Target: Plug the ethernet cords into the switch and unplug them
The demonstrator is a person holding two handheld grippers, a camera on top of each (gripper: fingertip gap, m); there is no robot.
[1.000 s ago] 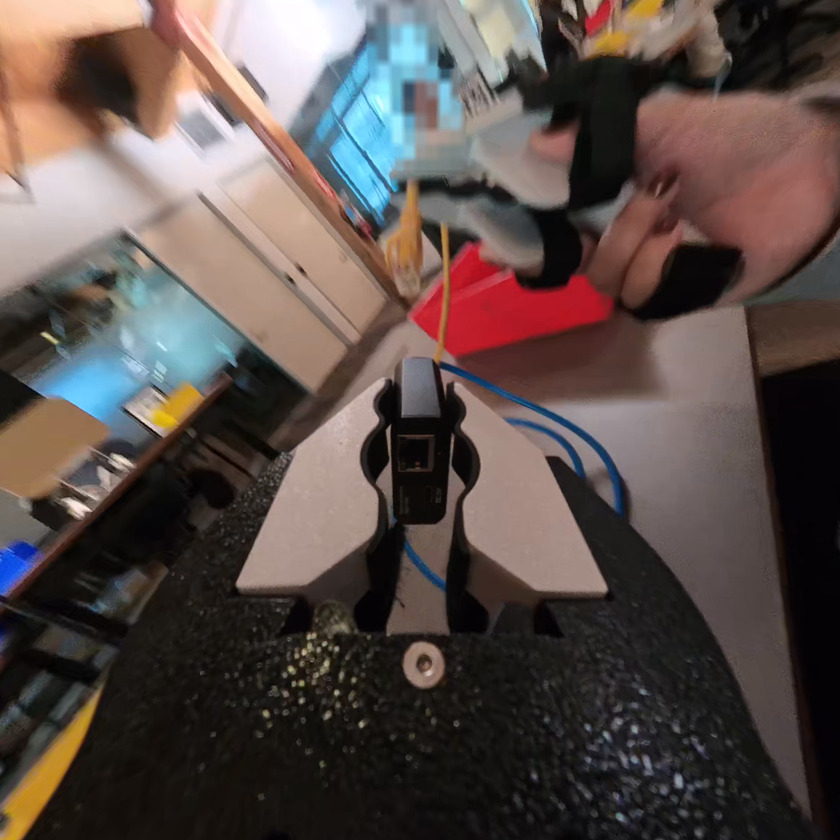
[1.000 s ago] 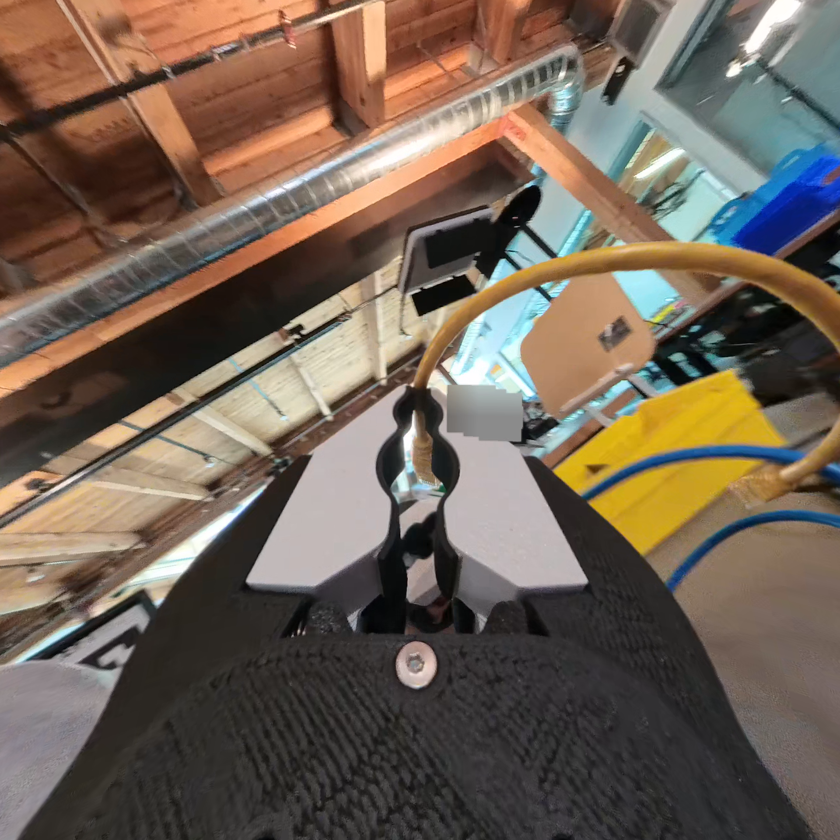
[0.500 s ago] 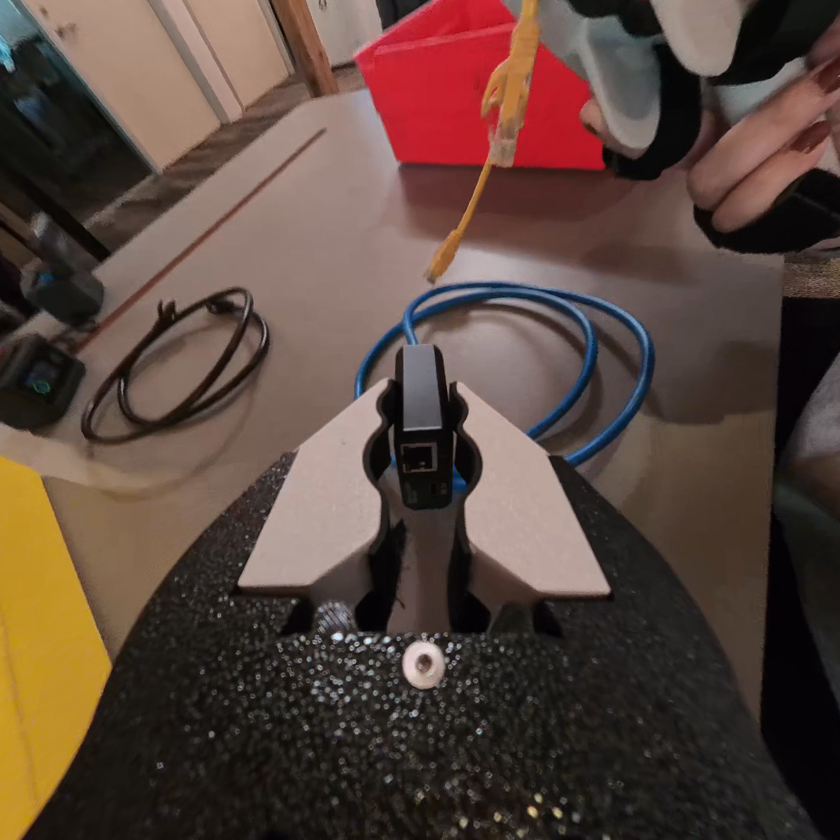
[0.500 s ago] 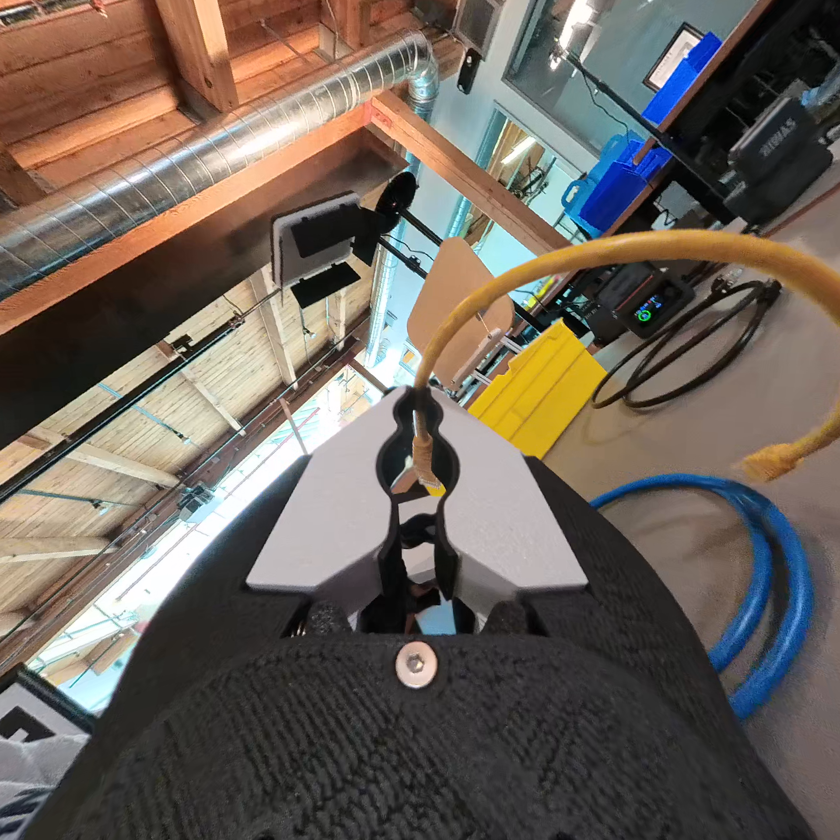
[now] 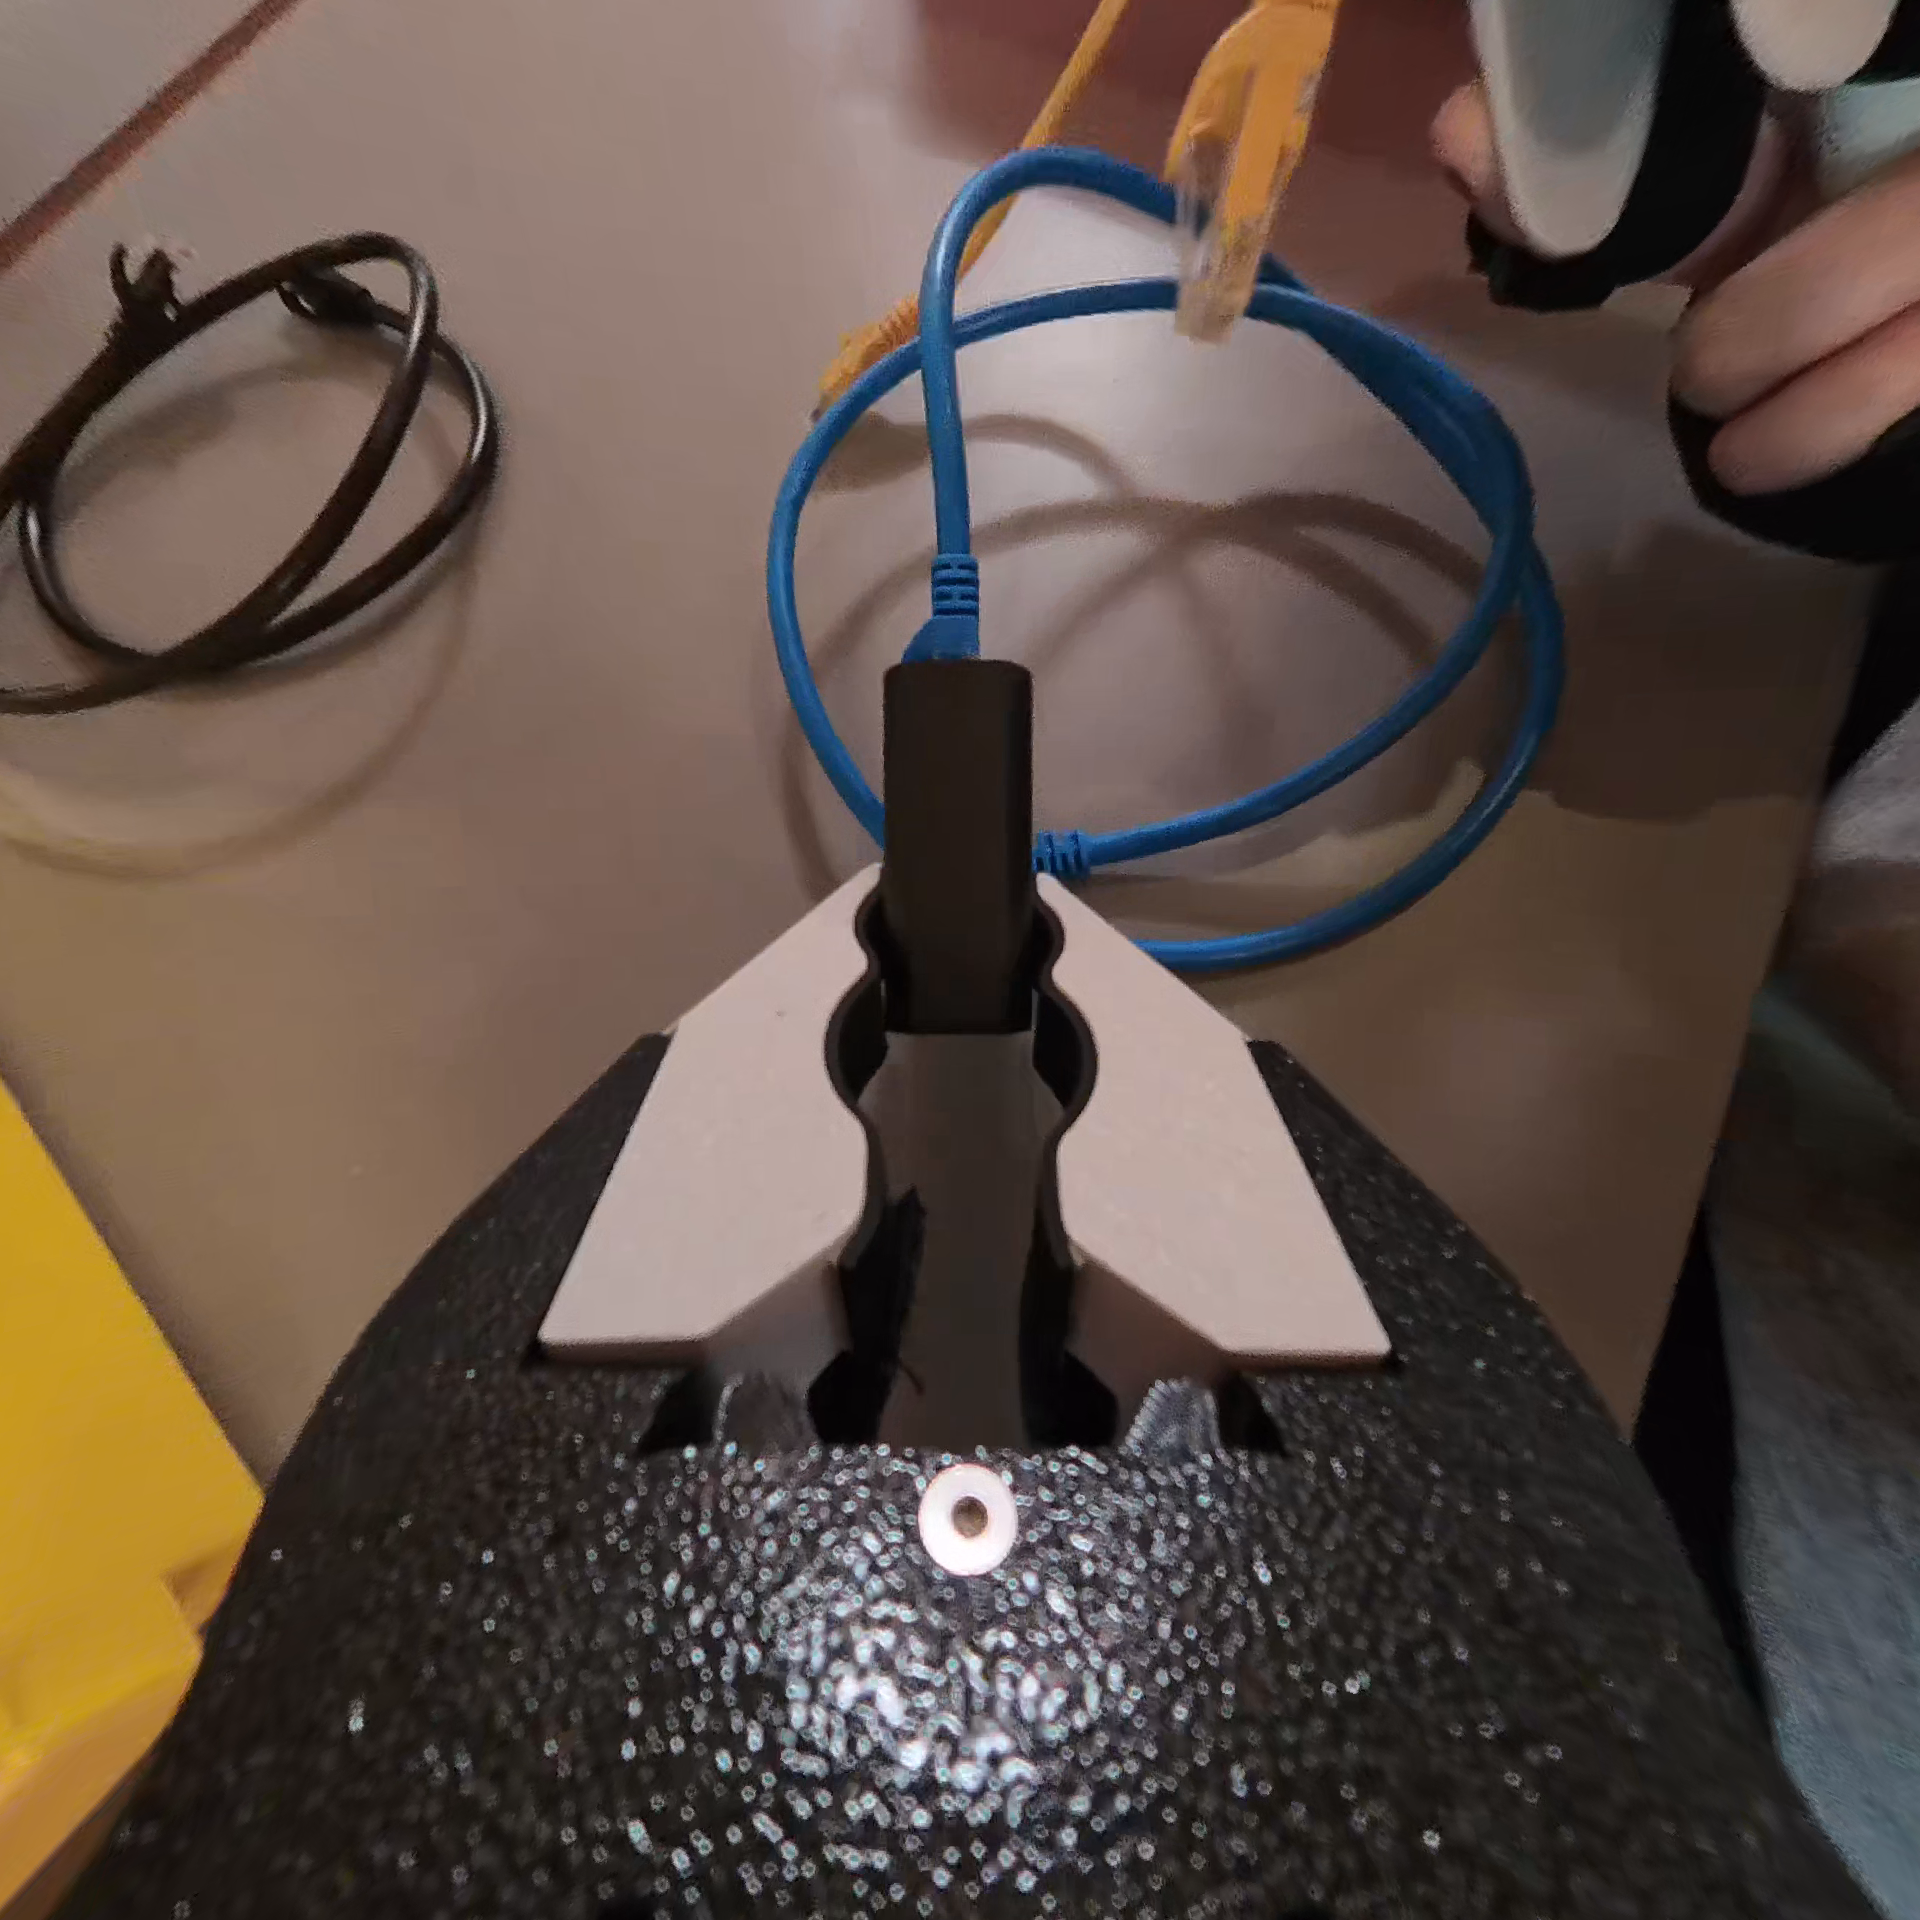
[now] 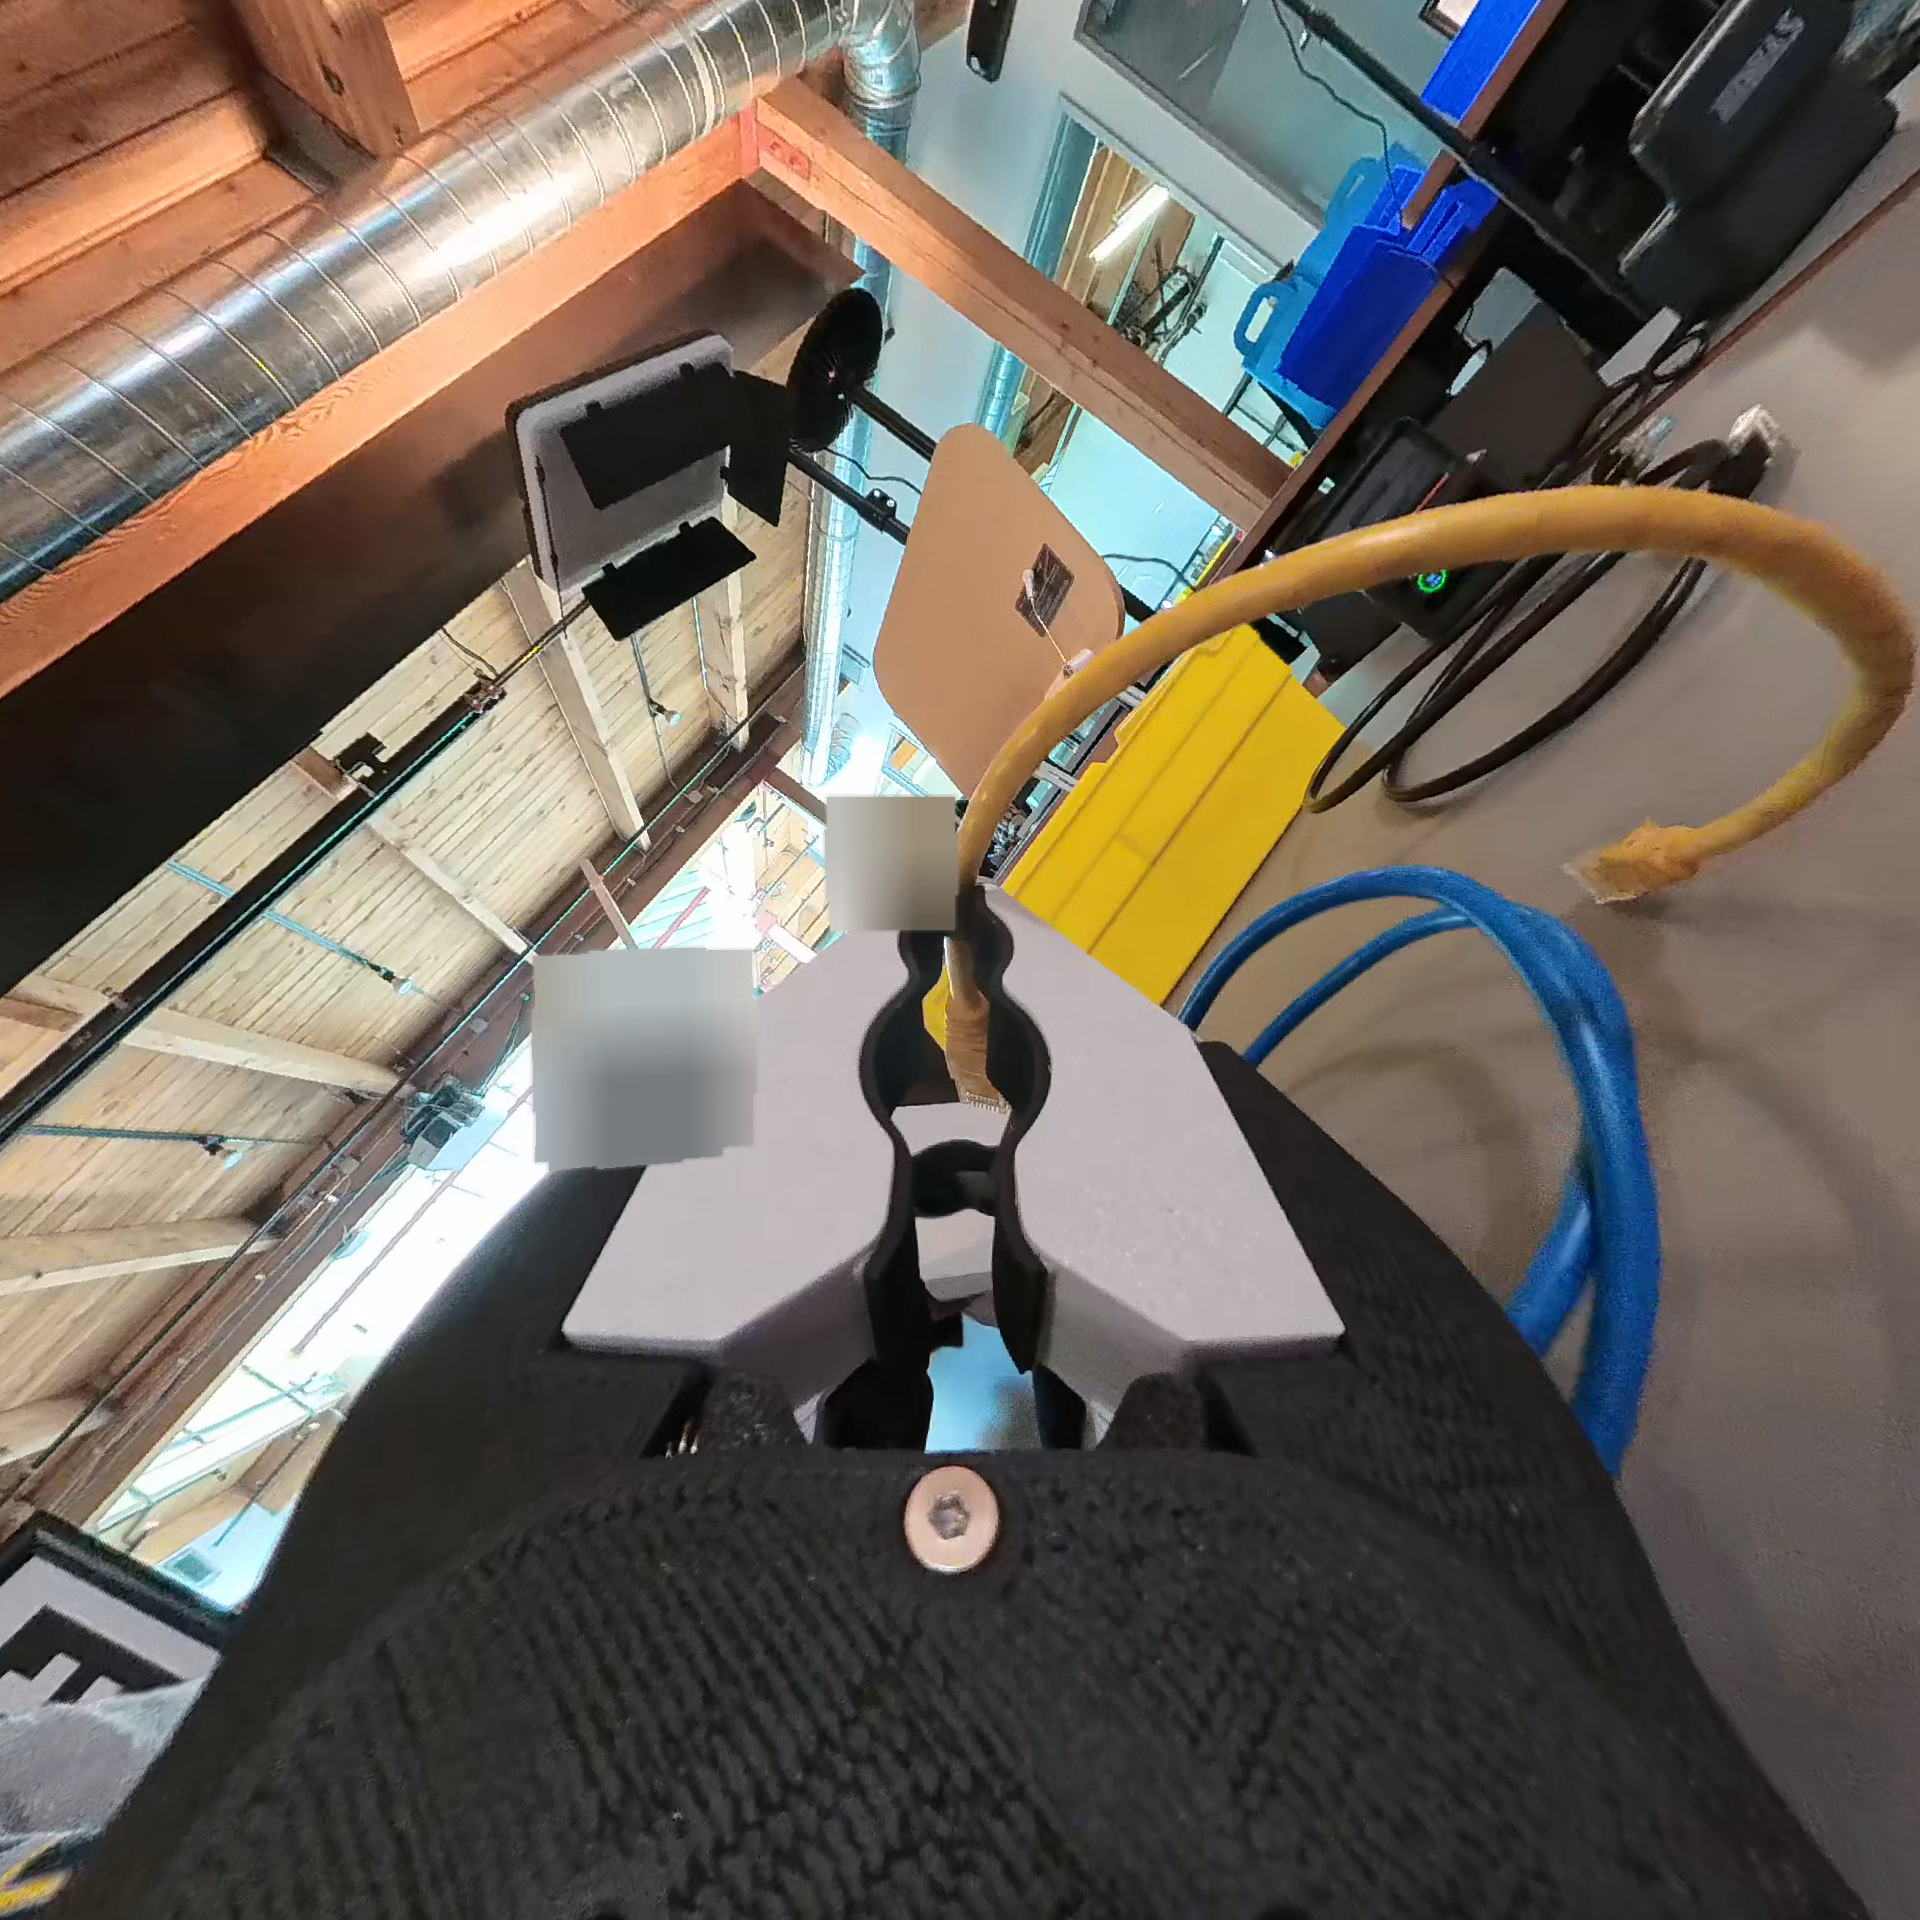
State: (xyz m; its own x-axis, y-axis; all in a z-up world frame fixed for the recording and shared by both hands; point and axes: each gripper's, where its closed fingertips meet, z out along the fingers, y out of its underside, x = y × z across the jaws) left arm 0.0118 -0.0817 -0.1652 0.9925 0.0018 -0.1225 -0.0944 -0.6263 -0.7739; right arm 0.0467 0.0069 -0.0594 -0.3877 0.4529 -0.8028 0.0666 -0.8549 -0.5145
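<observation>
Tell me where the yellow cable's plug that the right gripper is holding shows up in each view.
Left wrist view: the yellow cable's plug hangs at the top, right of centre, below the right gripper at the top edge.
Right wrist view: the same plug sits at centre, pinched between that gripper's own fingers.
Shared landmark: the blue cable coiled on the table.

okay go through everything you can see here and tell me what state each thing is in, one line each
left gripper: jaws shut on the switch.
switch: held off the table, blue cord plugged into its far end.
blue cord: looped on the table, second end near the switch.
right gripper: jaws shut on the yellow cord.
yellow cord: arched in the air, unplugged, free end dangling.
black cable: coiled, lying untouched.
</observation>
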